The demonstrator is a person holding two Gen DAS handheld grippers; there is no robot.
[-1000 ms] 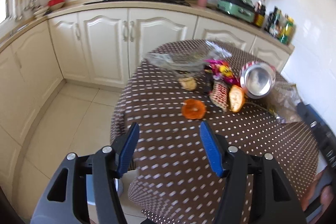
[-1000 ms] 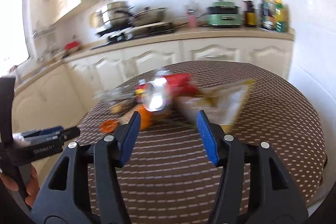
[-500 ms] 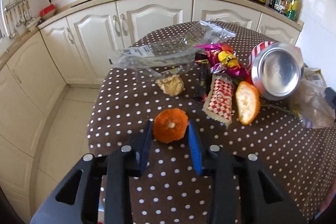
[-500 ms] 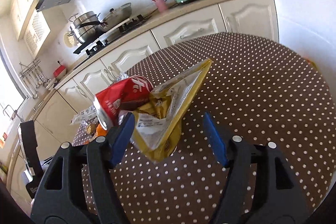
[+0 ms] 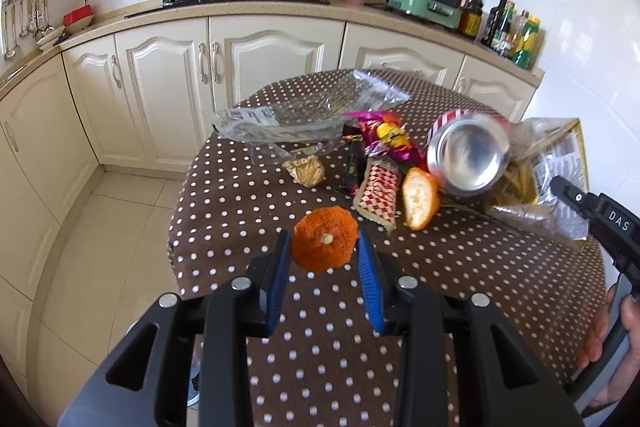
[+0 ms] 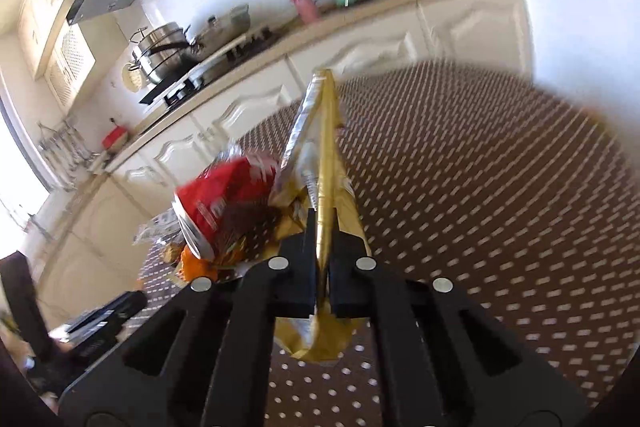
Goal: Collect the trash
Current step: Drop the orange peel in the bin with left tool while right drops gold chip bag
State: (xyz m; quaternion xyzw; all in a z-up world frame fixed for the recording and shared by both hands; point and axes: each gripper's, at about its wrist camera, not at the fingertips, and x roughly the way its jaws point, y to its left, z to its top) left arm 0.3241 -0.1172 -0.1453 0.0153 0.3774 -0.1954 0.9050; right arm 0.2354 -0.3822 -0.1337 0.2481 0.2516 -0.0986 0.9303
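Since a moment ago your right gripper (image 6: pixel 323 227) has clamped flat on the gold snack bag (image 6: pixel 326 131); your left gripper (image 5: pixel 325 253) pinches the orange peel (image 5: pixel 324 245). At one o'clock lie bread (image 5: pixel 418 201), a red can (image 5: pixel 466 159) and wrappers (image 5: pixel 390 139) on the dotted tablecloth (image 5: pixel 480 267); cabinets (image 5: pixel 272 63) stand beyond.

We count one rough orange peel cap (image 5: pixel 325 245) upright on the dotted cloth; one crumpled gold foil snack bag (image 6: pixel 327 163) standing edge-up
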